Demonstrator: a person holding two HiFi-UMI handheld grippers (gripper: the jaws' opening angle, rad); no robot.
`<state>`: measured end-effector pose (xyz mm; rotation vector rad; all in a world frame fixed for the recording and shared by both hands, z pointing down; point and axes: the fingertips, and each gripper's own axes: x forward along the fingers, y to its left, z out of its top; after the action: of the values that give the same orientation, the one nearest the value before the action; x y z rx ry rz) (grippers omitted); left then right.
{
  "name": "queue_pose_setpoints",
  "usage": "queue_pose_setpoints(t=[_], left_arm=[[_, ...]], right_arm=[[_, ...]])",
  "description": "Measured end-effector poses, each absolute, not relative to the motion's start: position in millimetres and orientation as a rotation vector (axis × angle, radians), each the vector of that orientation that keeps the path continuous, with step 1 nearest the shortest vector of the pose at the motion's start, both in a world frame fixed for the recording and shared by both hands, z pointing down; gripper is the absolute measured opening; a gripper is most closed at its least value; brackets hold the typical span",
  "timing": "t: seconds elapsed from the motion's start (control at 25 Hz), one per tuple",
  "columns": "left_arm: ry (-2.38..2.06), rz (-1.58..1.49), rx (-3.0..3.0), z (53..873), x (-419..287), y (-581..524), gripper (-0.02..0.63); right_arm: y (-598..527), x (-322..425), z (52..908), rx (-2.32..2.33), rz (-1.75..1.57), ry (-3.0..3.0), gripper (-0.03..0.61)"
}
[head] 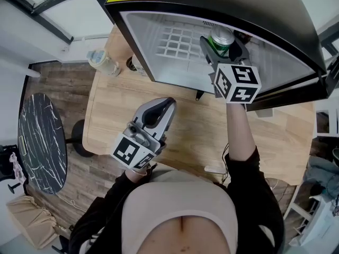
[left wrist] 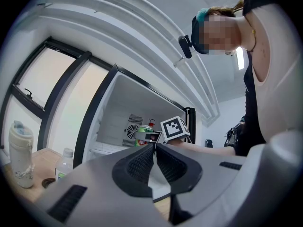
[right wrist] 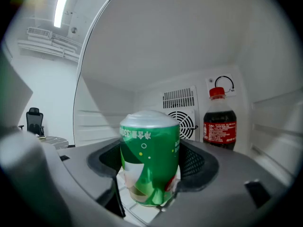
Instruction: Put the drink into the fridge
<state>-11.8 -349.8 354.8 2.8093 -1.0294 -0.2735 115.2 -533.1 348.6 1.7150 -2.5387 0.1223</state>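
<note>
Right gripper clamps a can inside the fridge in the head view; left gripper hovers above the table. Left gripper view: jaws together, empty. Right gripper view alone shows a cola bottle; can's base hidden.

Head view stares steeply down on the small open white-lined fridge atop the pale wooden table. Left gripper view eyes it from outside, down low; right one's at its mouth, looking in.
</note>
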Motion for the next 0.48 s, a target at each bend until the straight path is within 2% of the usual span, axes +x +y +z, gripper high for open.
queue_pose_setpoints(t=[0.48], left_arm=[[-1.007, -0.280, 2.814, 353.8, -8.2, -345.4, 0.027]], right_arm=[[-533.6, 115.3, 348.8, 1.748, 0.087, -2.509, 0.347]])
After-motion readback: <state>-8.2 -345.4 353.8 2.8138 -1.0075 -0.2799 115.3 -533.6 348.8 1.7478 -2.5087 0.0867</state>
